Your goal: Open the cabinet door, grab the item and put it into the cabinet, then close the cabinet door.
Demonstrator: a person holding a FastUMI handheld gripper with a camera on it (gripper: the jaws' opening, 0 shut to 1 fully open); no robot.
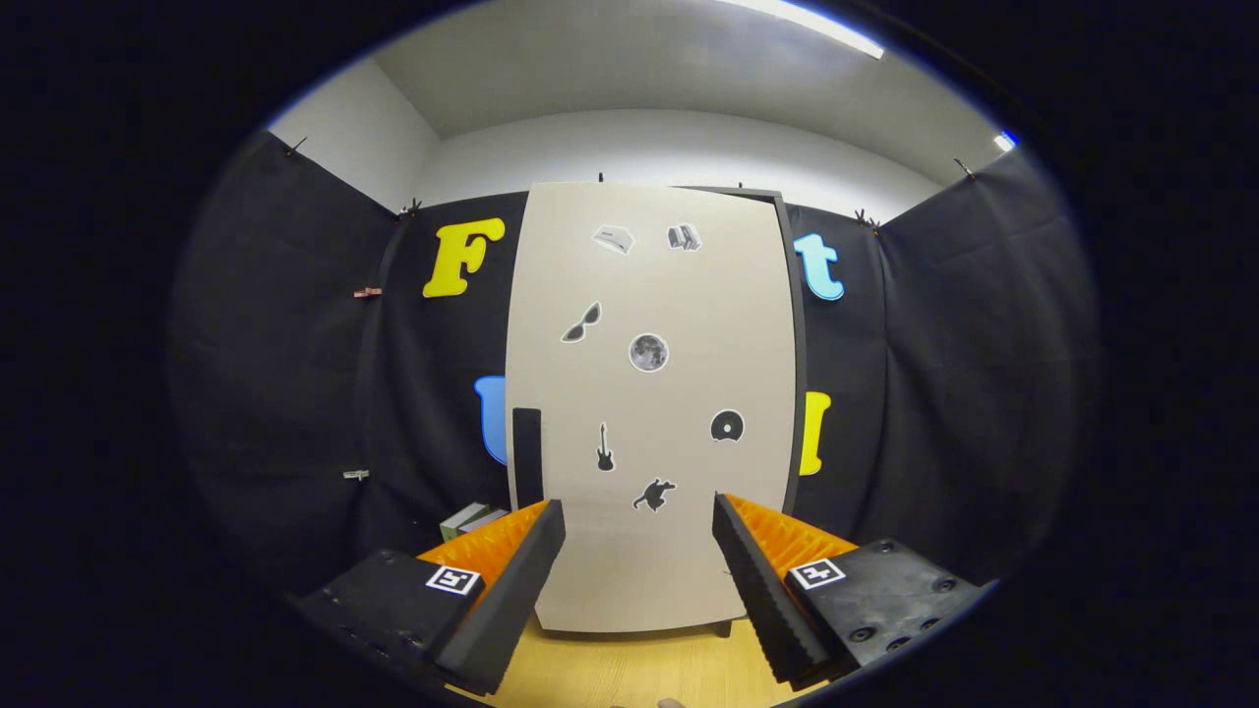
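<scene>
A tall beige cabinet [649, 393] stands straight ahead on a wooden table [629, 669]. Its door [679, 295] is closed and carries several small stickers. A dark vertical handle [527, 454] sits on the door's left edge, just beyond my left finger. My gripper [639, 531] is open, its two fingers spread wide with nothing between them, pointing at the lower part of the door. A small stack of boxes or books [470, 518] lies on the table left of the cabinet, partly hidden behind my left finger.
Black cloth walls close in the booth behind and on both sides of the cabinet. Wooden table surface runs between my fingers up to the cabinet's base.
</scene>
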